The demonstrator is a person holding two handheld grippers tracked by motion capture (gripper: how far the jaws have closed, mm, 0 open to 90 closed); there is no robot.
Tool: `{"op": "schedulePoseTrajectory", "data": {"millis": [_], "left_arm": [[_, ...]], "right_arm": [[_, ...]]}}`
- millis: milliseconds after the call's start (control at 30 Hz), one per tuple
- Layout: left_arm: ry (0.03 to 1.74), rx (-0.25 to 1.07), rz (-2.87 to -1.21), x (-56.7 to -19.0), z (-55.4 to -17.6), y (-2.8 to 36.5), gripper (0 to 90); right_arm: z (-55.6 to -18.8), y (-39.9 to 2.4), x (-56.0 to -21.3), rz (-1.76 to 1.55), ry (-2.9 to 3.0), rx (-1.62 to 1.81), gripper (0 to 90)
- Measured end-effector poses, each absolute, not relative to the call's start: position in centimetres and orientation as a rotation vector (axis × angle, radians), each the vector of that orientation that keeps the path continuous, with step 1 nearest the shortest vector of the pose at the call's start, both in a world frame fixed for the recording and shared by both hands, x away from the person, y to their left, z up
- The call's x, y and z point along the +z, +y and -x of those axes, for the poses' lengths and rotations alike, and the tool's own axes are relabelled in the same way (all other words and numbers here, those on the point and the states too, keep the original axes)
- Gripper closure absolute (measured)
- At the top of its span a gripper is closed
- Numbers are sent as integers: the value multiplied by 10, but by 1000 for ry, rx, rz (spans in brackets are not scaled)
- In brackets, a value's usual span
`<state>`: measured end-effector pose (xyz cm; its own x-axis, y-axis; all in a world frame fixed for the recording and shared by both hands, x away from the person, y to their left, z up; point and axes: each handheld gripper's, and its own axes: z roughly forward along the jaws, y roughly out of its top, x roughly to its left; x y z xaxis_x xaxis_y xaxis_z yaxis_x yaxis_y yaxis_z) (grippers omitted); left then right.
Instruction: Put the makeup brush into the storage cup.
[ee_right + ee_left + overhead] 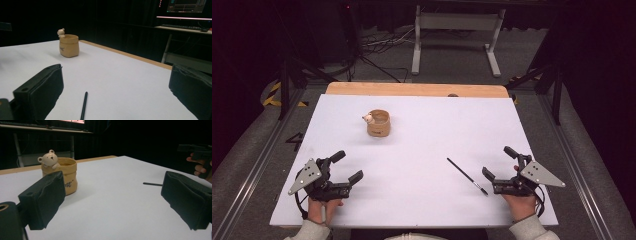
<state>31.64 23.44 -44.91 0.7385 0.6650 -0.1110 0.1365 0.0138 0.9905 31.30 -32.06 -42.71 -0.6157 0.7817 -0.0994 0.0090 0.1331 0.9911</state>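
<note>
One tan pot (65, 173), lettering partly hidden, unreadable.

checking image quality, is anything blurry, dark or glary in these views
High view: evenly lit white table, dark surroundings, no glare. Left gripper view: near jaws soft, bear pot fairly sharp, background black. Right gripper view: jaws blurred, pen clear, a monitor glowing in the dark.

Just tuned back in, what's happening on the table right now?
A person rests a gripper in each hand on the near edge of the white table, and both sets of jaws stand open and empty. The right gripper sits beside a thin black pen lying flat, its near end just short of the jaws. The left gripper points toward a small tan pot with a bear figure on its rim, standing upright farther back. Nothing is being held or touched.
</note>
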Motion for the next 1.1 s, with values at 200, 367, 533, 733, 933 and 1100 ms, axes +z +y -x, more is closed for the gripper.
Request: {"op": "schedulePoseTrajectory", "data": {"millis": [200,367,533,733,933,1100], "left_arm": [[683,458,-1522,-448,-316,234,64],[675,462,-1527,-448,-314,233,68],[685,455,-1523,-448,-316,233,68],[676,463,-1528,-448,-313,233,69],[681,465,-1524,-447,-312,234,70],[682,467,-1529,-447,-312,234,71]], "right_arm": [[-313,-322,-428,-773,1793,1547,11],[-312,-320,-426,-758,1795,1550,17],[-313,-318,-426,-761,1799,1541,20],[-313,-316,-423,-755,1795,1551,34],[-315,-314,-418,-746,1797,1557,35],[-321,-312,-415,-744,1793,1584,35]]}}
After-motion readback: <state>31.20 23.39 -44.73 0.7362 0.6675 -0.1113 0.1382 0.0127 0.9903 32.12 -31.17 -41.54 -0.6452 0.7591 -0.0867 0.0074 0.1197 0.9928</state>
